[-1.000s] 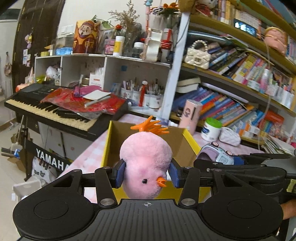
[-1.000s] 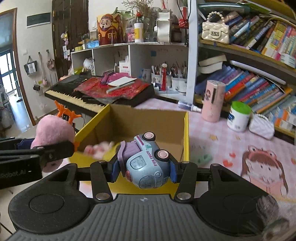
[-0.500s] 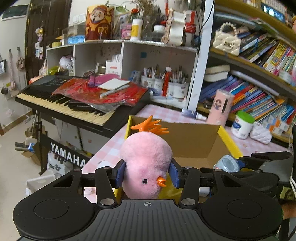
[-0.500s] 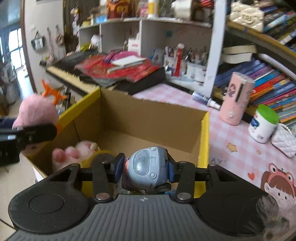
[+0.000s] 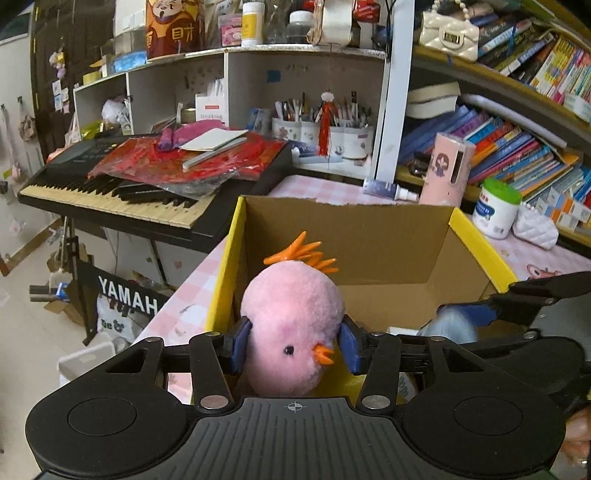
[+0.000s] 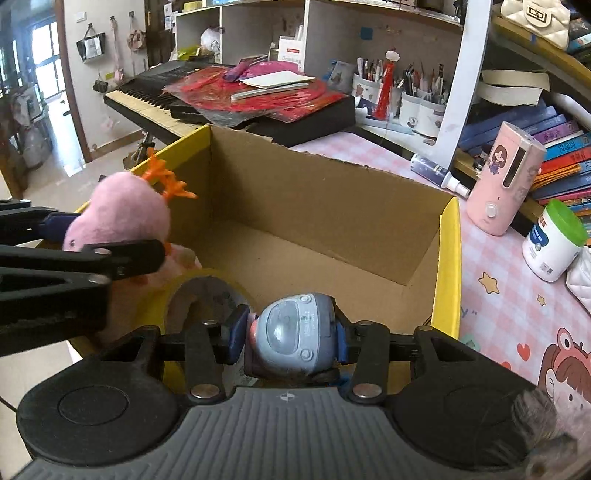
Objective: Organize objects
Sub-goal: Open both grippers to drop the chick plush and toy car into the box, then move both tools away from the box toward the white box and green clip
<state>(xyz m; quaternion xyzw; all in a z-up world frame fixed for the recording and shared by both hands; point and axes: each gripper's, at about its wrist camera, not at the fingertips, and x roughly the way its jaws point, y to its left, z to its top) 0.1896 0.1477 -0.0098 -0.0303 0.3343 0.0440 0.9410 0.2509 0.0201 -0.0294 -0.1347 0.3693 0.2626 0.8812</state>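
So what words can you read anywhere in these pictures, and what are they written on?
"YAMAH", cut off by the table edge: on the sign under the keyboard.
Two big Chinese characters: on the red figure box atop the white shelf; I cannot read them surely.
Too small or blurred: toy car lettering, white jar label, book spines, pink dispenser.

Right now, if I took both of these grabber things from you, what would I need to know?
Left gripper: jaws shut on the pink plush chick, held over the cardboard box's near-left corner.
Right gripper: jaws shut on the blue toy car, over the box's near edge.
Already in the box: a tape roll and another pink plush.
Done: both toys carried to the box.
Left: lower and release each inside. The other items on the table may still need sorting.
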